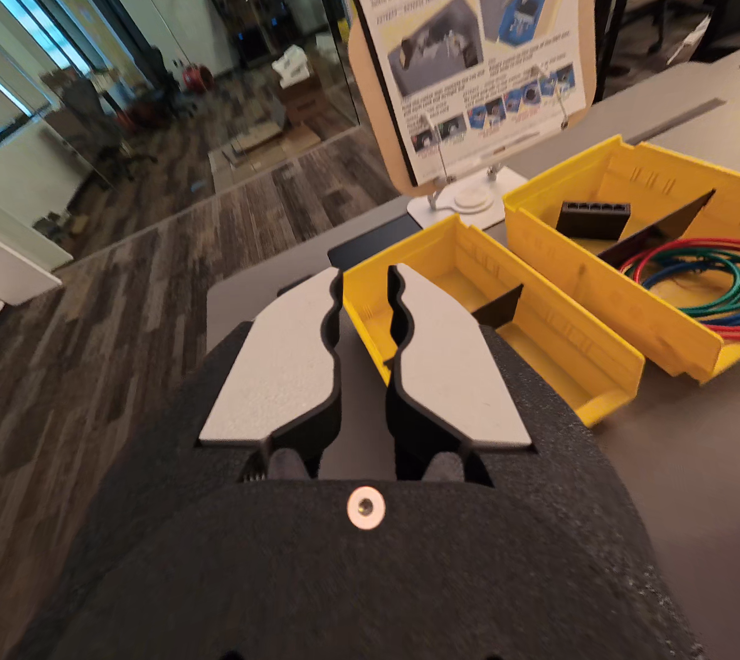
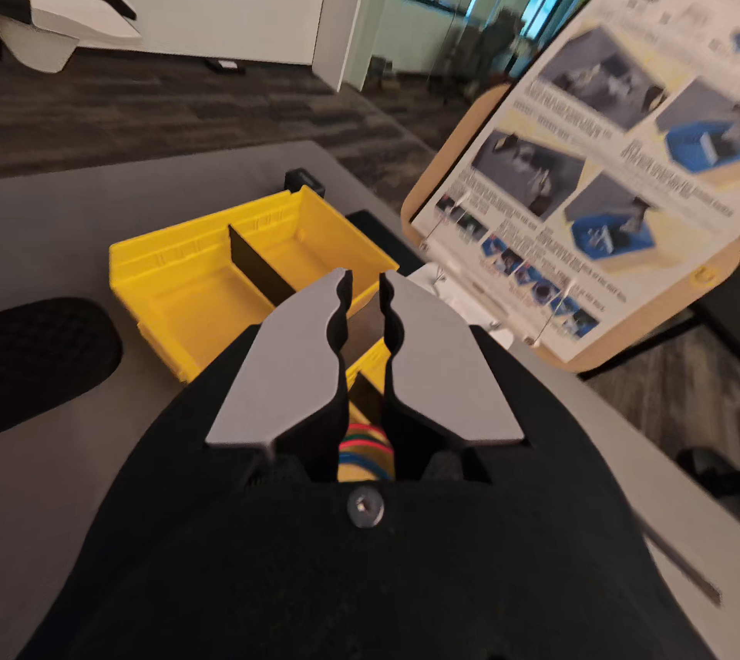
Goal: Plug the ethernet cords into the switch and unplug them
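A black switch (image 1: 594, 219) lies in the far compartment of the right yellow bin (image 1: 624, 176). Coiled red, green and blue ethernet cords (image 1: 692, 280) lie in that bin's near compartment, behind a black divider (image 1: 660, 228). My left gripper (image 1: 364, 272) is open and empty, held above the left yellow bin (image 1: 568, 324). My right gripper (image 2: 365, 276) is open and empty above the bins; the cords (image 2: 366, 452) show between its fingers near their base. The switch is hidden in the right wrist view.
An instruction board (image 1: 472, 40) on a white stand (image 1: 460, 204) stands behind the bins; it also shows in the right wrist view (image 2: 580, 200). The left yellow bin (image 2: 192, 280) holds only a black divider (image 2: 256, 268). The grey table's edge (image 1: 224, 288) is left of my left gripper. My hands' fingertips stand some 25 cm from each other.
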### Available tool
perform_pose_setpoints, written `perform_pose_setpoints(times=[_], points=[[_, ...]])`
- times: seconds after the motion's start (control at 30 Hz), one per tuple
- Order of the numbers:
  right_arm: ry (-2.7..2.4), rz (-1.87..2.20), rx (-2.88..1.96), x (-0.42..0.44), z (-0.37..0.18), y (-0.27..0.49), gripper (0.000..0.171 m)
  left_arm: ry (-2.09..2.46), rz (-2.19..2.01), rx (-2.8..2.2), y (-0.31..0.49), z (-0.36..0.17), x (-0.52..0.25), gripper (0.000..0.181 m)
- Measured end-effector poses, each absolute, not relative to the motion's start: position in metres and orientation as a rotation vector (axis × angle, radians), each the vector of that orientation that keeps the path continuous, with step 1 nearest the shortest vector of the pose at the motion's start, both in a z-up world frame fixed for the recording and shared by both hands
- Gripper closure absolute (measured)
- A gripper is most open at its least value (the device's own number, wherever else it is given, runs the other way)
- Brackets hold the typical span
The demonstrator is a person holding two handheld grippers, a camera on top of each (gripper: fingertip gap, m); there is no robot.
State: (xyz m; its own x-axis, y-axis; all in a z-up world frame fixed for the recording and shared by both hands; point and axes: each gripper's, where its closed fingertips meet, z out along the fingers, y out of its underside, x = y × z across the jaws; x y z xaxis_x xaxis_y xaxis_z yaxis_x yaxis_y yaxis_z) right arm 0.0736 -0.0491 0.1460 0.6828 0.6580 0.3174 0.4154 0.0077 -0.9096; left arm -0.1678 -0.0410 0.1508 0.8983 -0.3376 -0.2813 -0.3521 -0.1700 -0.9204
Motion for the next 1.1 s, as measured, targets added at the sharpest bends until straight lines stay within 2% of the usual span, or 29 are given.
perform_pose_setpoints(times=[0.13,0.23,0.4,0.57,0.73,0.97,1.1], points=[[-0.883,0.203,-1.492,0.068,0.156,-0.038,0.157,0.510,-0.002,-1.687,-0.033,0.162,-0.151,0.158],[-0.951,0.220,-1.473,0.062,0.137,-0.030,0.156,0.481,-0.032,-1.679,-0.021,0.159,-0.136,0.153],[-0.920,0.406,-1.595,0.052,0.107,-0.003,0.143,0.533,-0.028,-1.688,-0.004,0.148,-0.111,0.142],[-0.871,0.489,-1.623,0.043,0.097,0.011,0.116,0.535,-0.117,-1.591,-0.005,0.160,-0.092,0.142],[-0.874,0.570,-1.587,0.039,0.099,0.010,0.105,0.518,-0.285,-1.473,-0.018,0.179,-0.079,0.134],[-0.933,0.399,-1.595,0.048,0.087,0.022,0.105,0.488,-0.296,-1.349,-0.026,0.194,-0.086,0.128],[-0.939,0.430,-1.681,0.048,0.072,0.027,0.110,0.503,-0.286,-1.349,-0.024,0.191,-0.085,0.126]])
